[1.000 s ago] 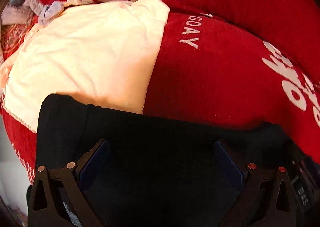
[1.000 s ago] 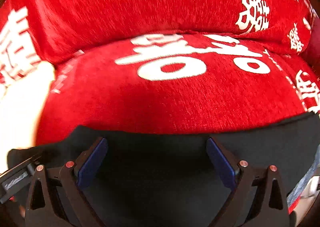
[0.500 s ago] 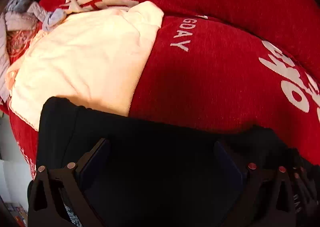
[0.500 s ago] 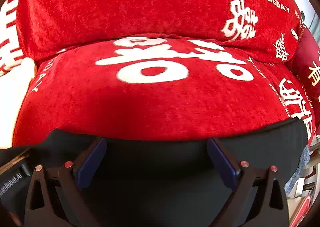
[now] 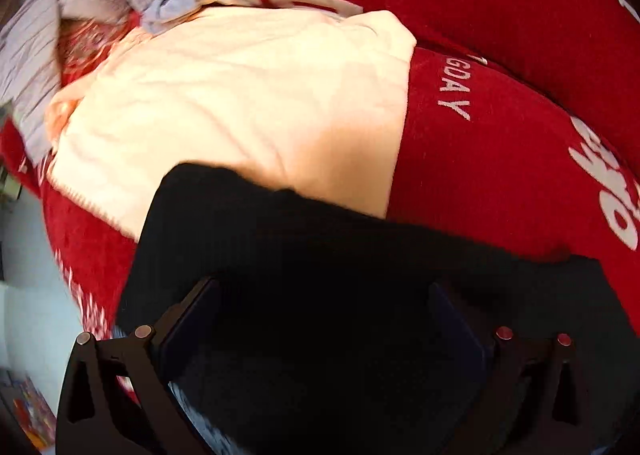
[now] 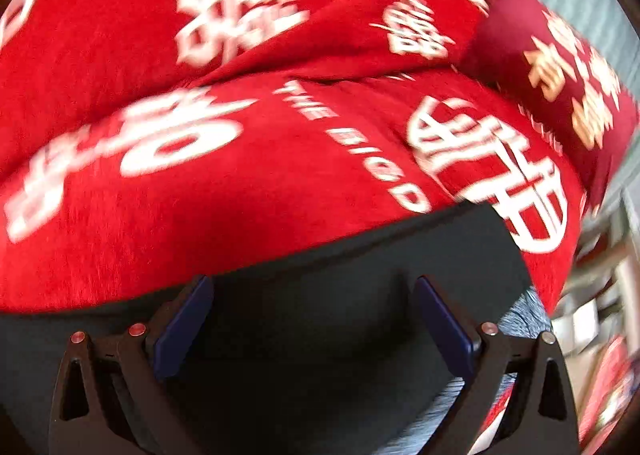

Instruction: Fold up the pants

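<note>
Black pants (image 5: 340,295), one pair; two open hand-held grippers (image 5: 324,319) (image 6: 312,315).

we see warm light glaring off the cream blanket (image 5: 240,103), the black pants (image 5: 340,295) lost in shadow, motion blur smearing the right view, fisheye bending edges.

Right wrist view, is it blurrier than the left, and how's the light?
Right wrist view: heavy motion blur smears the cover lettering; pants near the claw stay fairly sharp. Left wrist view: milder blur, warm glare on the towel, pants almost featureless black.
</note>
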`<state>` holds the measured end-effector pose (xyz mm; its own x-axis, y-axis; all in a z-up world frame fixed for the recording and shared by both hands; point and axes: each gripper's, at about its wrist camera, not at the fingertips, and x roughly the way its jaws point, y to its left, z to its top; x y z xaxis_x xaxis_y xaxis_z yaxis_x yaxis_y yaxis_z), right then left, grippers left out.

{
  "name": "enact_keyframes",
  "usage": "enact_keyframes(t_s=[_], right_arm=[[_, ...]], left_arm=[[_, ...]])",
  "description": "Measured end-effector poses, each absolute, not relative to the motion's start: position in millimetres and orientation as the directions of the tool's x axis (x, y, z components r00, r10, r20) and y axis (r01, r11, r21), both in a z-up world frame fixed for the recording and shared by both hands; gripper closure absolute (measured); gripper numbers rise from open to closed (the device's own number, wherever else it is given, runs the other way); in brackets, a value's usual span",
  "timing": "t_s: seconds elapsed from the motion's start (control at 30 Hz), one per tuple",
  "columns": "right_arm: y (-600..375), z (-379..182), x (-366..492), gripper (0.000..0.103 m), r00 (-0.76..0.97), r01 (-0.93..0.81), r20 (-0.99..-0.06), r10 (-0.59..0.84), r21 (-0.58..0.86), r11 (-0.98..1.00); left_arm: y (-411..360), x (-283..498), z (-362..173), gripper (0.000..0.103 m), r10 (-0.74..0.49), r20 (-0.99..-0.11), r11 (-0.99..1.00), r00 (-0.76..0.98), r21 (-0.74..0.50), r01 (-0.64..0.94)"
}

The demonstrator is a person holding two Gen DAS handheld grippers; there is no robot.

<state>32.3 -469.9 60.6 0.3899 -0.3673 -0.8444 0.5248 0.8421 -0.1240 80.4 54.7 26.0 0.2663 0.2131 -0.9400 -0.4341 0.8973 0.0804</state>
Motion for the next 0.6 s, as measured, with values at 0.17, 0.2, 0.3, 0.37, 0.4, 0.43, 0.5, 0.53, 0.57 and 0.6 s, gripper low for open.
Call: enact_keyframes(t_s=[0.17, 0.2, 0.3, 0.37, 0.4, 0.43, 0.5, 0.53, 0.57, 0.6], right_arm=[[-391.9, 58.0, 21.1, 0.003, 0.489, 0.167, -0.85, -0.195, -0.128, 0.977], [-378.9, 51.4, 20.1, 0.003, 0.485, 0.114, -0.85, -0.205, -0.171, 0.979], [-385.3, 40.2, 21.8, 0.001, 0.479, 0.111, -0.855, -0.199, -0.166, 0.98], [-415.7, 39.1, 24.4, 0.001, 0.457, 0.198, -0.87, -0.188, -0.106, 0.974], [-437.4, 38.5, 25.5, 0.001, 0.444, 0.255, -0.874, -0.196, -0.086, 0.963], [-453.8, 38.5, 24.2, 0.001, 0.439, 0.289, -0.876, -0.198, -0.071, 0.955], [-491.0, 38.7, 22.4, 0.001, 0.429, 0.353, -0.877, -0.216, -0.057, 0.934], [-504.8, 38.2, 22.0, 0.001, 0.414, 0.38, -0.877, -0.245, -0.078, 0.922], [-518.2, 36.2, 20.3, 0.001, 0.4, 0.407, -0.877, -0.265, -0.089, 0.909], [-534.6, 34.5, 18.3, 0.001, 0.39, 0.438, -0.878, -0.276, -0.087, 0.895]], left_arm=[[-29.2, 68.1, 31.7, 0.0, 0.139, -0.937, 0.97, 0.321, 0.063, -0.236], [-51.4, 64.3, 31.6, 0.0, 0.122, -0.936, 0.984, 0.331, 0.07, -0.166], [-89.1, 58.0, 24.0, 0.0, 0.129, -0.935, 0.992, 0.331, 0.12, -0.05], [-88.9, 60.1, 14.9, 0.0, 0.137, -0.936, 0.991, 0.323, 0.129, -0.048], [-84.4, 60.2, 15.5, 0.0, 0.121, -0.939, 0.992, 0.323, 0.108, -0.057], [-78.8, 61.4, 16.0, 0.0, 0.119, -0.941, 0.992, 0.317, 0.102, -0.071], [-66.7, 67.0, 16.4, 0.0, 0.13, -0.944, 0.989, 0.304, 0.103, -0.102], [-61.1, 69.6, 15.6, 0.0, 0.135, -0.945, 0.988, 0.3, 0.104, -0.115], [-52.6, 71.6, 15.6, 0.0, 0.133, -0.947, 0.986, 0.291, 0.098, -0.132], [-48.7, 70.5, 15.7, 0.0, 0.127, -0.95, 0.986, 0.287, 0.09, -0.139]])
